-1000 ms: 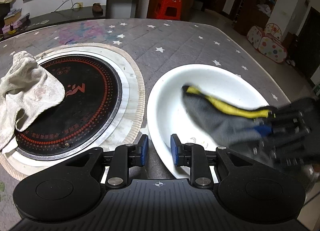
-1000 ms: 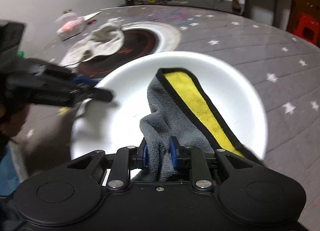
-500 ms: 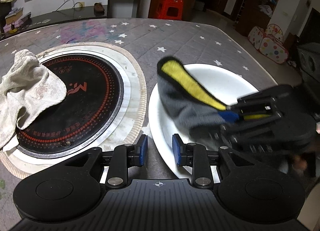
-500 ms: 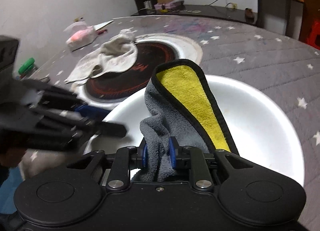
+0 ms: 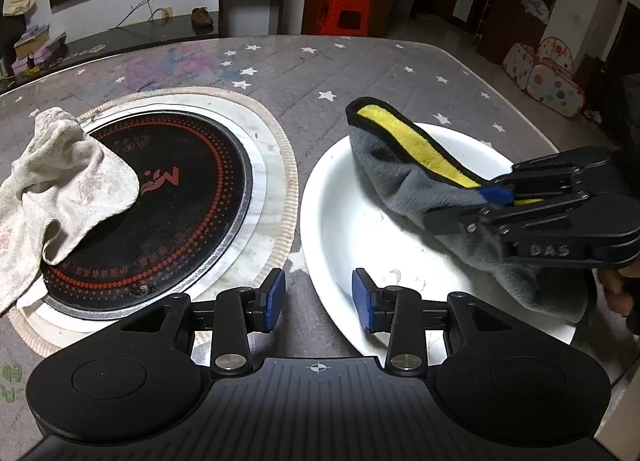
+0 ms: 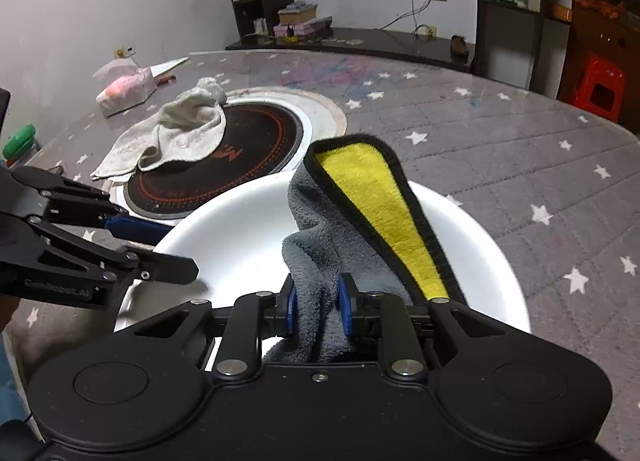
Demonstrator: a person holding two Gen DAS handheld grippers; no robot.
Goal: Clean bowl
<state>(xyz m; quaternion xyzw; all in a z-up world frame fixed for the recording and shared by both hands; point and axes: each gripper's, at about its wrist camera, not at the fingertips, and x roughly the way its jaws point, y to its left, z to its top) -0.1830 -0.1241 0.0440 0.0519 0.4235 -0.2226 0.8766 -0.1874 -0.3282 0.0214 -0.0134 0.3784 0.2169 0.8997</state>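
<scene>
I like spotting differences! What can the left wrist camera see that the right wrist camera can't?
Only the left wrist view: a spotted play tent by the far wall and crumbs in the bowl.

Only the right wrist view: a tissue pack and a green thing on the table's far side.

Both: the white bowl, the grey-yellow cloth pinched in the right tongs, the rag on the stove, and the red stool.

The round white bowl (image 5: 340, 221) looks glossy and smooth; the grey-and-yellow cleaning cloth (image 6: 372, 197) is fluffy plush; the black round cooktop (image 5: 168, 197) shines glassily.
</scene>
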